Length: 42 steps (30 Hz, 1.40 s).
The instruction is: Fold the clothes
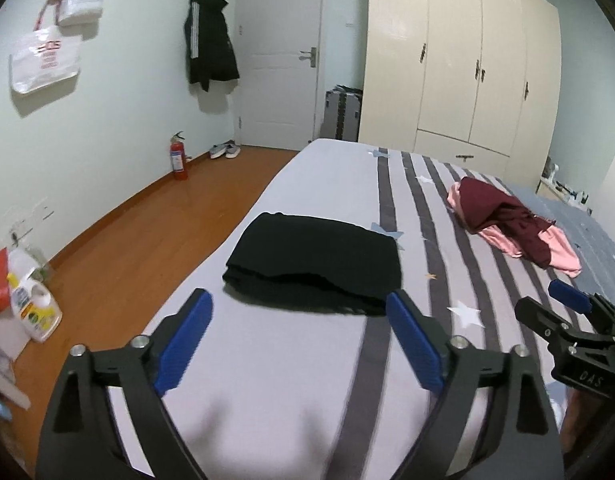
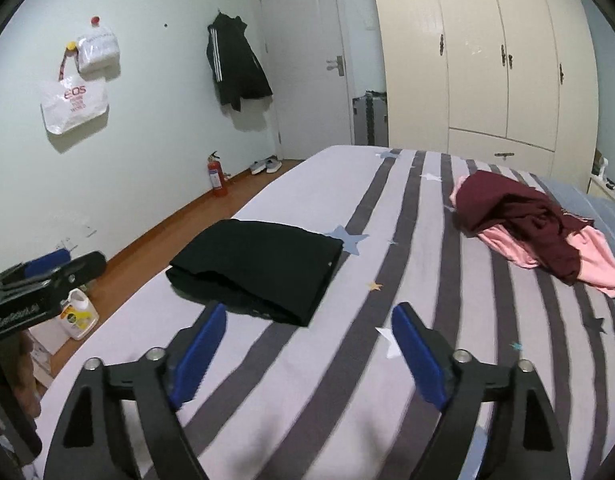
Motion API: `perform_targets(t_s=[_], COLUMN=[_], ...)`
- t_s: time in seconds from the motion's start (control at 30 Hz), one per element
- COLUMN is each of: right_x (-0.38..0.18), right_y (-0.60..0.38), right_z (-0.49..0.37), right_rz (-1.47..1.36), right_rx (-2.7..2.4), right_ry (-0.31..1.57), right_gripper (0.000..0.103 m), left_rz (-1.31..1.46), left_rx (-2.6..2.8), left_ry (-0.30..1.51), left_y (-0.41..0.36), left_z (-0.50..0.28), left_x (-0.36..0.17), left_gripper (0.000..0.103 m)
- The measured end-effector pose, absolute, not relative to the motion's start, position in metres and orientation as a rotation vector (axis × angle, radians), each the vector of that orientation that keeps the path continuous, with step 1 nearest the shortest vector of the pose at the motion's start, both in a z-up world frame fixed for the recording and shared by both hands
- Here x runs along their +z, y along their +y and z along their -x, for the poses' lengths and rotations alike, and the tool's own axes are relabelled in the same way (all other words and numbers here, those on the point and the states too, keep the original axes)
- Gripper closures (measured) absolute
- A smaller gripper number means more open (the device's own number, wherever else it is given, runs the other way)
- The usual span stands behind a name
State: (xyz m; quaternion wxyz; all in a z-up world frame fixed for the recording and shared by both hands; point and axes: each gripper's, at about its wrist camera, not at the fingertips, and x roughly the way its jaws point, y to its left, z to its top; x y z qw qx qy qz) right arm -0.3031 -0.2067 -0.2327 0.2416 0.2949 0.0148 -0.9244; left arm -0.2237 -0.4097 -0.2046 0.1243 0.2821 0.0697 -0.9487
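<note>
Both jaws wide, empty: left gripper [image 1: 299, 344], right gripper [image 2: 307, 352]. Black fold [image 1: 315, 264] lies on bed [image 1: 291, 380] near the left edge. Pile [image 2: 535, 228] is unfolded, far right. Risk: a grab snags both tangled garments or bumps the fold.

We saw a bed [image 1: 307, 380] with a pale sheet crossed by grey stripes and scattered stars. On its near left part lay a folded black garment [image 1: 315, 266]. Farther right, well apart, lay a crumpled maroon garment [image 2: 519, 212] over a pink garment [image 2: 595, 256].
</note>
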Motion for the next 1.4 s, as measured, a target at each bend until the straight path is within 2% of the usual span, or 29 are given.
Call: perform_targets(t_s=[0.17, 0.33, 0.57, 1.03, 1.2, 1.4], right_x=[-0.213, -0.193, -0.183, -0.218, -0.190, -0.126], right_y=[-0.164, -0.127, -0.091, -0.055, -0.027, 0.007], right_z=[0.265, 0.227, 0.189, 0.115, 0.068, 0.002], right_rz=[-0.776, -0.743, -0.728, -0.679, -0.608, -0.590], right_rx=[-2.508, -2.474, -2.488, -2.468, -2.521, -2.527], right_ry=[0.042, 0.067, 0.066, 0.147, 0.132, 0.109], right_gripper=[0.008, 0.002, 0.001, 0.001, 0.001, 0.001], left_rz=[-0.755, -0.743, -0.763, -0.638, -0.649, -0.605], left_rx=[-2.707, -2.684, -2.669, -2.691, -2.678, -2.693], left_ry=[0.209, 0.262, 0.223, 0.144, 0.181, 0.169], left_y=[-0.363, -0.324, -0.278, -0.224, -0.205, -0.173], left_z=[0.170, 0.127, 0.087, 0.022, -0.021, -0.088], left_x=[-0.187, -0.171, -0.174, -0.207, -0.179, -0.123], left_gripper=[0.001, 0.001, 0.001, 0.001, 0.001, 0.001])
